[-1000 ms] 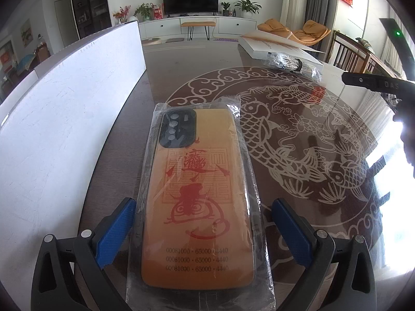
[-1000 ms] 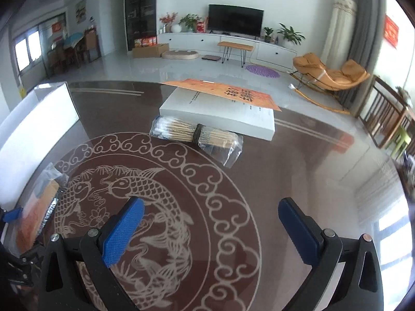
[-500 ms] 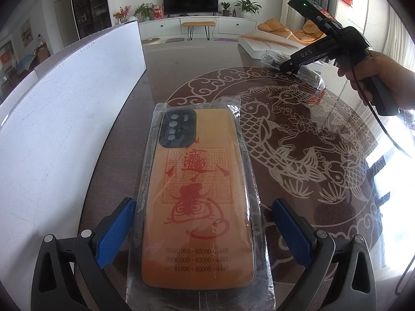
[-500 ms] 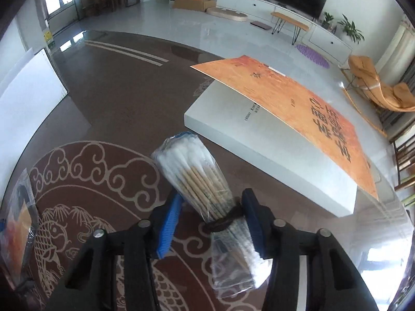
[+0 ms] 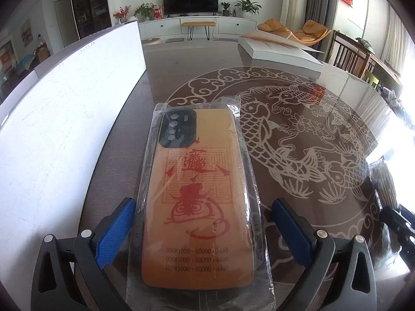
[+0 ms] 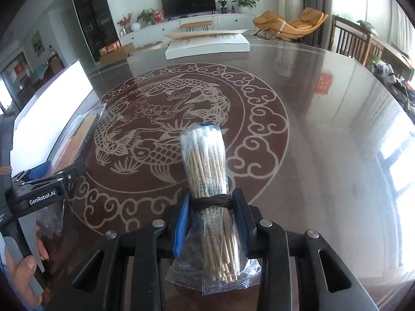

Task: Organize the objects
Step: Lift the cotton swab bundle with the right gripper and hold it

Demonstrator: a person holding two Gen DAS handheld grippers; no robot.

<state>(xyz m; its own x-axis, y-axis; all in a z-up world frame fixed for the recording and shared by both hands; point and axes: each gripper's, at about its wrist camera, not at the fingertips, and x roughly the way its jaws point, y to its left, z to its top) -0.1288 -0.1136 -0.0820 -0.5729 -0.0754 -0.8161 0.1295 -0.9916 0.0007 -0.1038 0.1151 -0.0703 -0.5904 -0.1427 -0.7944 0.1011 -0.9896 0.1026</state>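
Two grippers: right gripper (image 6: 211, 212) pinches swab bundle (image 6: 207, 178), jaws easing apart; left gripper (image 5: 202, 230) spread around bagged phone case (image 5: 198, 202).

Near end of bagged phone case (image 5: 198, 202) runs toward bottom edge of left wrist view, bag corners cut. White board (image 5: 62, 134) cut by left edge. Bundle of cotton swabs (image 5: 386, 184) at right rim blurred, washed out by window glare, lower part behind right gripper; contact there unreadable. Right gripper (image 6: 211, 223) pads mostly covered by bundle and its plastic wrap; fingertips hidden behind it. Print on swab sticks too small to read. Left gripper (image 6: 64, 178) only partly in right wrist view, far finger hidden. Hand (image 6: 23, 274) cut by left and bottom edges. Phone case edge-on, print not visible there.
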